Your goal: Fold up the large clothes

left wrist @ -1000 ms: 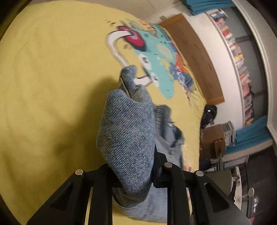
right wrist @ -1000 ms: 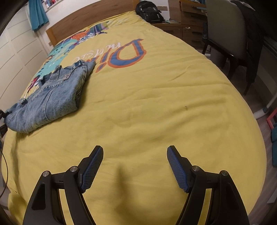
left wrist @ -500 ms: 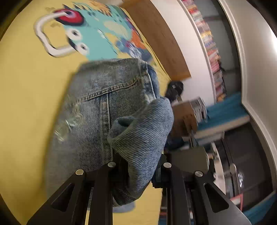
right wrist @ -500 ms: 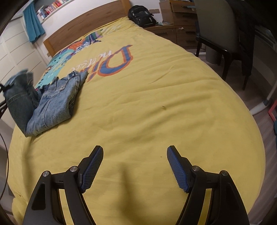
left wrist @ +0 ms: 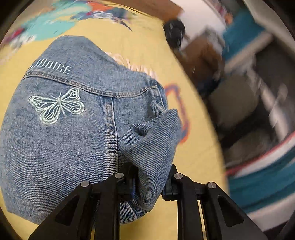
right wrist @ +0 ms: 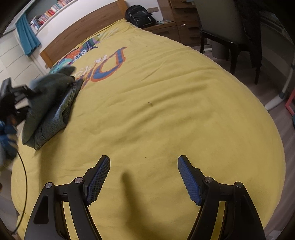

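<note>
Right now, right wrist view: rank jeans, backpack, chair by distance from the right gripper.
From the right gripper, open over the yellow bedspread:
1. Jeans, on the bed to the left.
2. Chair, beside the bed, upper right.
3. Backpack, past the bed's far end by the headboard; similar range to the chair, so 2 and 3 are close.

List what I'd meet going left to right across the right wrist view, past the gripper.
Left gripper shut on the folded blue denim jeans → printed lettering on the yellow bedspread → black backpack → grey chair with black legs. The open right gripper hangs in the foreground.
</note>
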`<action>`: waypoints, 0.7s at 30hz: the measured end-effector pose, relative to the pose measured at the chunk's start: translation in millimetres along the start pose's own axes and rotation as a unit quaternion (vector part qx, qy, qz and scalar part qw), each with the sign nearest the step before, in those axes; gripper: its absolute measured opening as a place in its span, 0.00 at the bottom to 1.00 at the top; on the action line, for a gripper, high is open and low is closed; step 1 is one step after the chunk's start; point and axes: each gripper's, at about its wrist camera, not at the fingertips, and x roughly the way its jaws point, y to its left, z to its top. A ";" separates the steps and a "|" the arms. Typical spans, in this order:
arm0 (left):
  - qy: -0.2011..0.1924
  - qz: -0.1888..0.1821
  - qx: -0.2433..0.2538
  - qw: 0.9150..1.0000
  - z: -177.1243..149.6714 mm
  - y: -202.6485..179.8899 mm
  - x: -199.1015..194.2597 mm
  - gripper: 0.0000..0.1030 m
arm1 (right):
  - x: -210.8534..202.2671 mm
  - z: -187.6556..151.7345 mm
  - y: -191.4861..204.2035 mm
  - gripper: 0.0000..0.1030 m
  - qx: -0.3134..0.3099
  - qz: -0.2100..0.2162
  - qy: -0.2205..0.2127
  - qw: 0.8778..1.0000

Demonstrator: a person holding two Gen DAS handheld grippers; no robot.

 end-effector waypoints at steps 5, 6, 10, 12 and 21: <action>0.015 0.041 0.067 0.997 -22.7 -21.9 19.2 0.29 | 2.2 -0.4 -2.8 0.74 0.006 0.003 0.000 1.000; 0.013 0.033 0.065 0.997 -24.0 -23.3 18.0 0.32 | 2.5 -0.5 -2.8 0.74 0.007 0.003 0.000 1.000; 0.010 0.024 0.074 0.997 -21.2 -36.3 18.4 0.40 | 3.4 -0.4 -1.8 0.74 0.008 0.003 0.000 1.000; 0.009 0.016 0.068 0.998 -28.4 -40.0 18.0 0.42 | 3.0 -0.8 -1.5 0.74 0.008 0.004 0.001 1.000; 0.053 -0.082 0.097 0.991 -29.4 -76.5 9.3 0.44 | -1.8 2.4 10.6 0.74 -0.004 -0.004 0.005 1.000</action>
